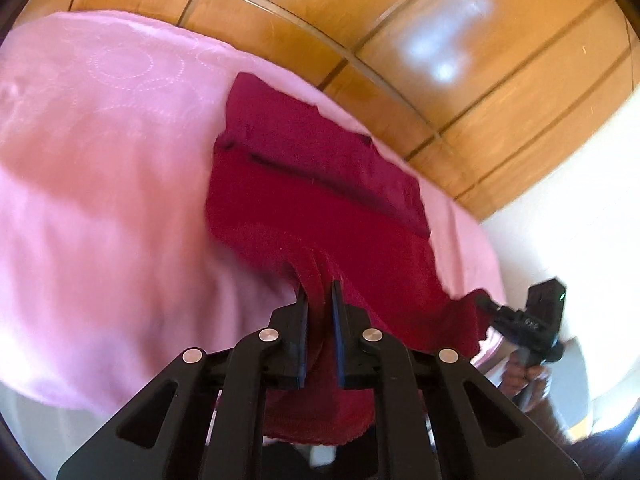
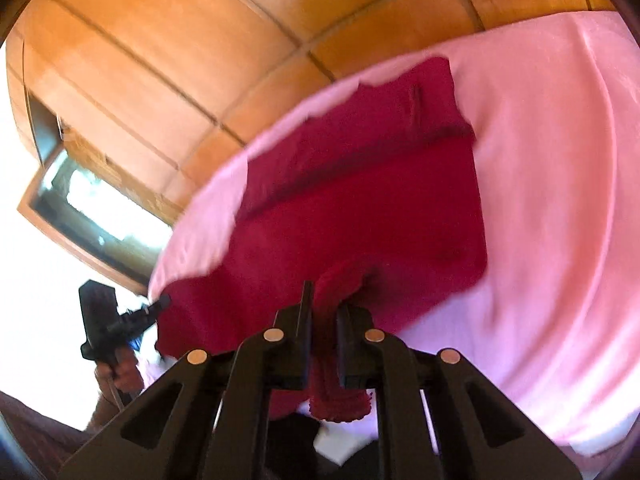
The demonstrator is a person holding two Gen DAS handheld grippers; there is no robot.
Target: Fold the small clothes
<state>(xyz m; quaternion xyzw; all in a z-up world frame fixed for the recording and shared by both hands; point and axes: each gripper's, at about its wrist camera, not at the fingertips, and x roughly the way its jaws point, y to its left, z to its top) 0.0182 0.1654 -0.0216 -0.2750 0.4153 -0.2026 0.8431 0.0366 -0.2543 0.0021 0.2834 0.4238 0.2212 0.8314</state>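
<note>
The step in hand looks like the first fold: both grippers have pinched the near edge of a dark red knitted garment (image 1: pixel 320 208) and hold it raised off the pink bedspread (image 1: pixel 100 168).

In the left wrist view the left gripper (image 1: pixel 320 292) sits at lower centre, clenched on a bunched fold of the red knit, which hangs down between and below its fingers. The right gripper (image 1: pixel 486 302) shows at the lower right of that frame, grasping the garment's other near corner. In the right wrist view the right gripper (image 2: pixel 324 300) is likewise clamped on gathered fabric at lower centre.

The far part of the garment lies flat on the bedspread, towards the wooden panelled wall (image 2: pixel 160 60).

Next, I judge, both hands must carry the held edge evenly over towards the far edge, keeping it taut and level, then let go.
</note>
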